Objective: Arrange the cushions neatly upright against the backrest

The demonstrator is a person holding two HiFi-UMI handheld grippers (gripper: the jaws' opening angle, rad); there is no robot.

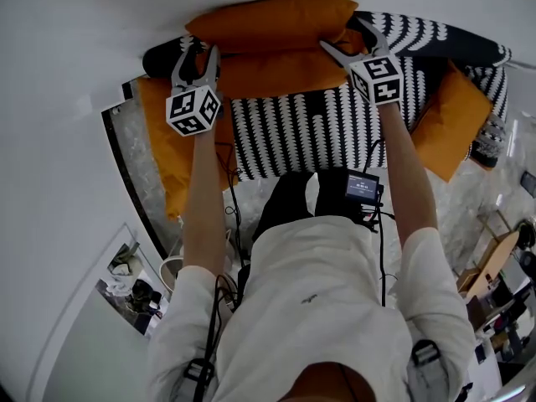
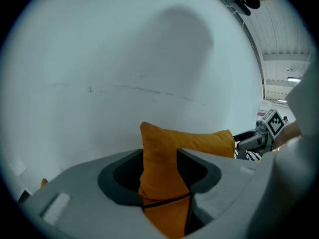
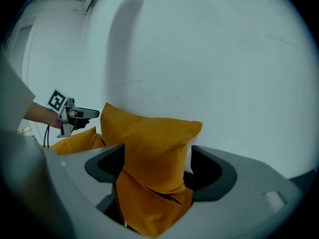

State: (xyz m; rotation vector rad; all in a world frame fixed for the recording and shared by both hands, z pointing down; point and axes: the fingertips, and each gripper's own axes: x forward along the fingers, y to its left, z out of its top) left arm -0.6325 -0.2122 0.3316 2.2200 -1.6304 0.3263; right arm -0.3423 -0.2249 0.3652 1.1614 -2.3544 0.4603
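Head view is showing the person leaning over a sofa, both arms reaching away toward the white wall (image 1: 84,99). Nearest is lying the black-and-white patterned seat cover (image 1: 310,132). The left orange cushion (image 1: 163,153) is slumping along the seat's left edge, and the right orange cushion (image 1: 452,124) is tilting at its right edge.

Beyond the seat, the left gripper (image 1: 199,55) is clamping its jaws on the left corner of the far orange cushion (image 1: 272,19), with the fabric bunching thin between the pads. The right gripper (image 1: 342,33) is standing with its jaws wide apart around the right corner. That corner is sitting between them but is not looking squeezed. This cushion is standing on edge along the far side, close against the wall, and a second orange cushion (image 1: 280,74) is lying just in front of it.

I am judging the cushion light and soft, with filling that is giving way under a pinch, so a corner hold is gathering mostly cloth and the middle is likely sagging. The woven cover is probably offering good friction, and nothing about it is looking fragile. Taking a deeper bite at both upper corners together should be keeping it flat and upright.

Counting: four orange cushions as far as I am making out, two grippers, and one dark patterned piece (image 1: 435,33) at the far right, which may be a cushion or the backrest.
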